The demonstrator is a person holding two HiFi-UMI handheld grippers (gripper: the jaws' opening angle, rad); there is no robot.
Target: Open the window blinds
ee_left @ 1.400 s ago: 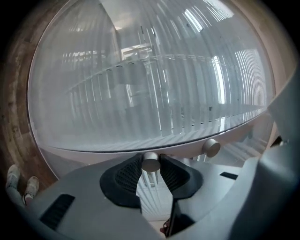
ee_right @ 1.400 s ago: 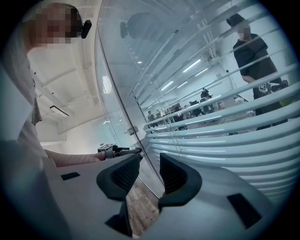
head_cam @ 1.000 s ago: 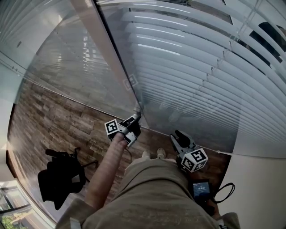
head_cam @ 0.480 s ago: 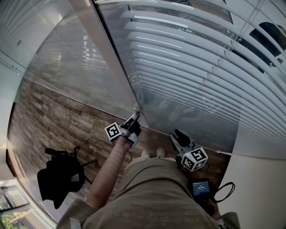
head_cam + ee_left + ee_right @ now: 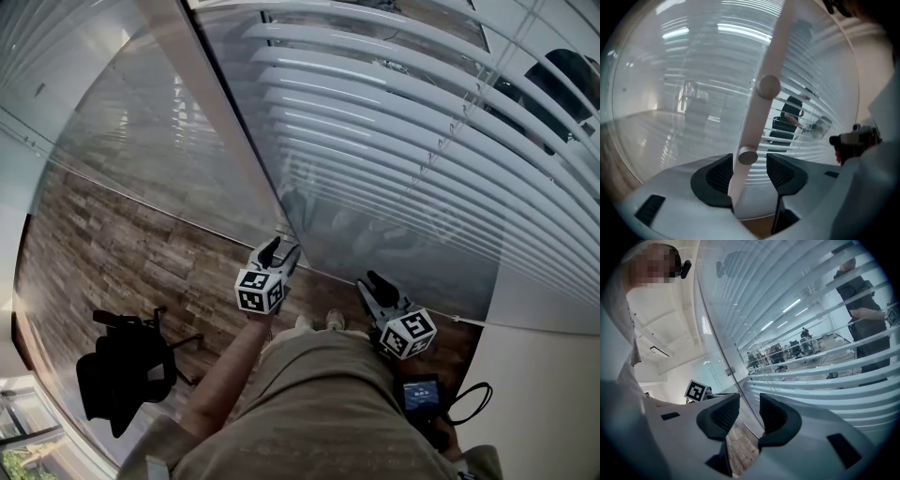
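Vs one second ago: left hand-held gripper (image 5: pixel 280 249) has rolled, so its marker cube faces the head camera and both fingers show as a V. Its jaws are wider than before and opening. Blinds (image 5: pixel 394 122) fill the upper right of the head view; their slats stand more tilted than before, with darker gaps between them. Right hand-held gripper (image 5: pixel 373 284), lower centre-right, has not shifted.

Around, left to right in the head view: black chair (image 5: pixel 122 375) lower left, on the wood-look floor (image 5: pixel 112 253). A pale post (image 5: pixel 211 103) runs from the top edge down to the left gripper. Glass (image 5: pixel 375 234) with reflections stands in front of the slats, between them and both grippers. A small dark device (image 5: pixel 422 396) with a cable sits lower right.

Left gripper view only: left hand-held gripper (image 5: pixel 749 164) is released, with a round knob (image 5: pixel 747 156) on the post (image 5: pixel 761 112) between the pads; neither pad presses it. A second round knob (image 5: pixel 768 86) sits higher up the post.

Right gripper view only: right hand-held gripper (image 5: pixel 749 411) is released, jaws apart, only floor and glass seen through the gap. Through the slats (image 5: pixel 825 376) a person (image 5: pixel 858 301) in dark clothes stands upper right. The left gripper's marker cube (image 5: pixel 696 391) shows at left.
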